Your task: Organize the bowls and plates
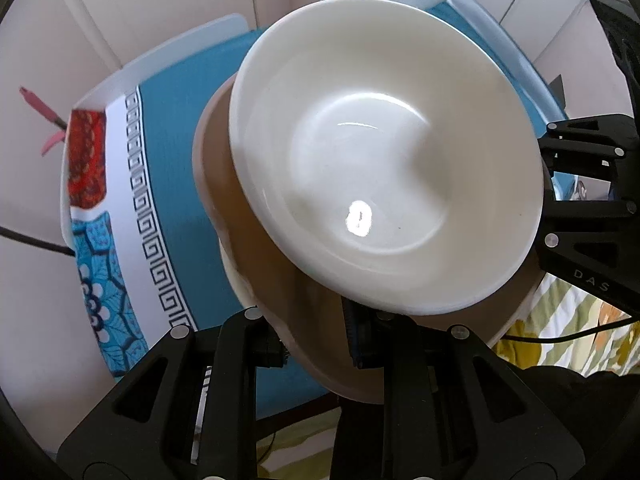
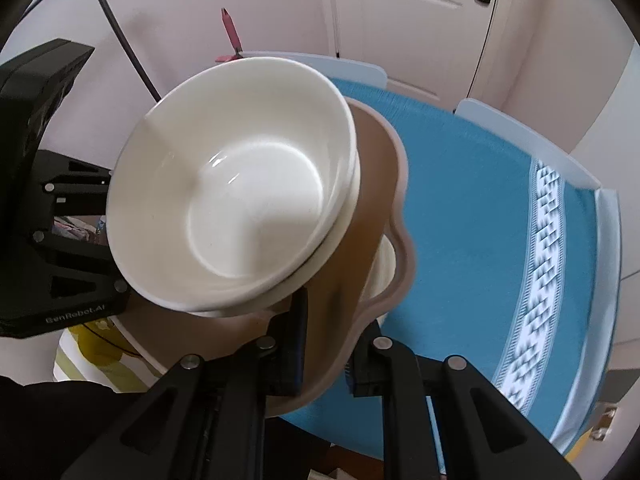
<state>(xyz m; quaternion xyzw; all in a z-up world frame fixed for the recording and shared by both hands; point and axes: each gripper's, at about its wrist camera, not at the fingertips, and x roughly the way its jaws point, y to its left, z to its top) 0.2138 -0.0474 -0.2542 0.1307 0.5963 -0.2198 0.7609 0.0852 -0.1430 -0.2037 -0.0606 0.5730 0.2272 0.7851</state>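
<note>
The tabletop (image 2: pixel 460 208), round and covered with a blue cloth with a patterned band, fills the ground below both cameras; white chair backs stand along its far edge. Above it, clear of the cloth, hangs a brown plate (image 1: pixel 224 184) with a wavy, scalloped rim, and a second pale plate edge shows just under it. On the brown plate sits a stack of white bowls (image 2: pixel 240 200), the top one empty and glossy, with at least one more rim visible beneath.

The left claw (image 1: pixel 320 344) is pinched narrow on the plate's rim at the side nearest its camera. The right claw (image 2: pixel 320 360) is likewise clamped tight on the rim at the opposite side, so the load is carried between the two.

This looks like glazed ceramic: stiff, fairly heavy as a stack, slick and breakable. The bowls rest loose on the plate and seem tilted, so they could slide. Rim grips on opposite sides suit it best, kept level and set down gently near the tabletop's middle.
</note>
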